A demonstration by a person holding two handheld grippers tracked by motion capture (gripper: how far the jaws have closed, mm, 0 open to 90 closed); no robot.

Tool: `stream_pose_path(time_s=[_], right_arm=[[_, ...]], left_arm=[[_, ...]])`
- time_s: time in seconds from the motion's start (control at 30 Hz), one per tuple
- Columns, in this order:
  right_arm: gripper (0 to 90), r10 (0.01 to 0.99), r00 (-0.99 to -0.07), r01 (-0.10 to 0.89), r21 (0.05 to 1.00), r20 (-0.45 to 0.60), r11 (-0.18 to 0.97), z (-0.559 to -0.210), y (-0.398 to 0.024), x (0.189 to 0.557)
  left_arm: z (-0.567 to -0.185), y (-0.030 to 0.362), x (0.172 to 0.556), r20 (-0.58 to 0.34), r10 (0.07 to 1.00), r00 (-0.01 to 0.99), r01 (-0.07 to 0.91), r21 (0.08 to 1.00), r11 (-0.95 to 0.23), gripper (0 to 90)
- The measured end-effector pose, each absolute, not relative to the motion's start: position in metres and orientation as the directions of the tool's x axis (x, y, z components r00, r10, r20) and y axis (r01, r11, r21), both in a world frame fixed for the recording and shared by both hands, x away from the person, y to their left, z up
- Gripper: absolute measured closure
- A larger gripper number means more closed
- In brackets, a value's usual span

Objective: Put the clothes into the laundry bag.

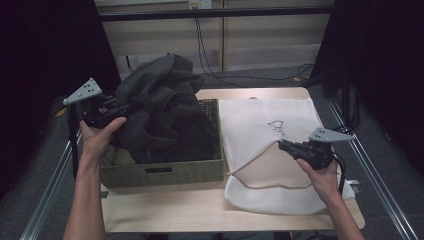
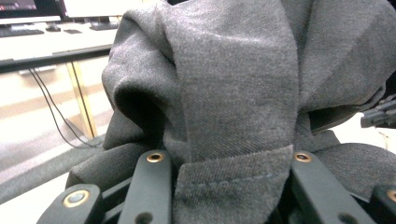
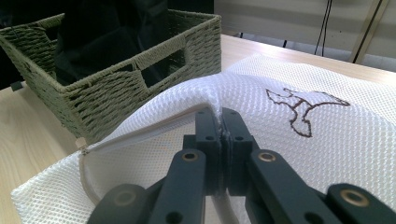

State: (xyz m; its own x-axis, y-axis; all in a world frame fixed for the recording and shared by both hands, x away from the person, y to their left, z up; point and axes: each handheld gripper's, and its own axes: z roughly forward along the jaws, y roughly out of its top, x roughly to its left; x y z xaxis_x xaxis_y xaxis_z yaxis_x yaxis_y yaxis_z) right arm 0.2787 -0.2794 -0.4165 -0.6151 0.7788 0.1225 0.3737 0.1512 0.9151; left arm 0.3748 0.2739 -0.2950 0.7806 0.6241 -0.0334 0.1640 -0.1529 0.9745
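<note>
Currently, markings: mesh laundry bag (image 1: 265,135) carries a dark bird-like emblem (image 3: 306,109); basket (image 1: 165,172) front label is unreadable.
Hidden: garment folds cover the basket interior.
Left gripper (image 2: 229,186): clamped on a hem of the grey garment (image 1: 160,110), lifted above the basket.
Right gripper (image 3: 223,140): clenched on the bag's zipper edge, raising it off the table (image 1: 165,210).
</note>
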Motion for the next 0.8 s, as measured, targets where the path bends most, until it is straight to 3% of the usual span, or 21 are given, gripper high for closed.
stream_pose_path(time_s=[0.8], right_arm=[[87.5,0.781,-0.612,0.375,0.915,0.125,0.147,-0.416,-0.279,0.278]], left_arm=[[-0.250,0.273,0.366,-0.028,0.646,0.763,0.082,0.995,-0.054,66.5]])
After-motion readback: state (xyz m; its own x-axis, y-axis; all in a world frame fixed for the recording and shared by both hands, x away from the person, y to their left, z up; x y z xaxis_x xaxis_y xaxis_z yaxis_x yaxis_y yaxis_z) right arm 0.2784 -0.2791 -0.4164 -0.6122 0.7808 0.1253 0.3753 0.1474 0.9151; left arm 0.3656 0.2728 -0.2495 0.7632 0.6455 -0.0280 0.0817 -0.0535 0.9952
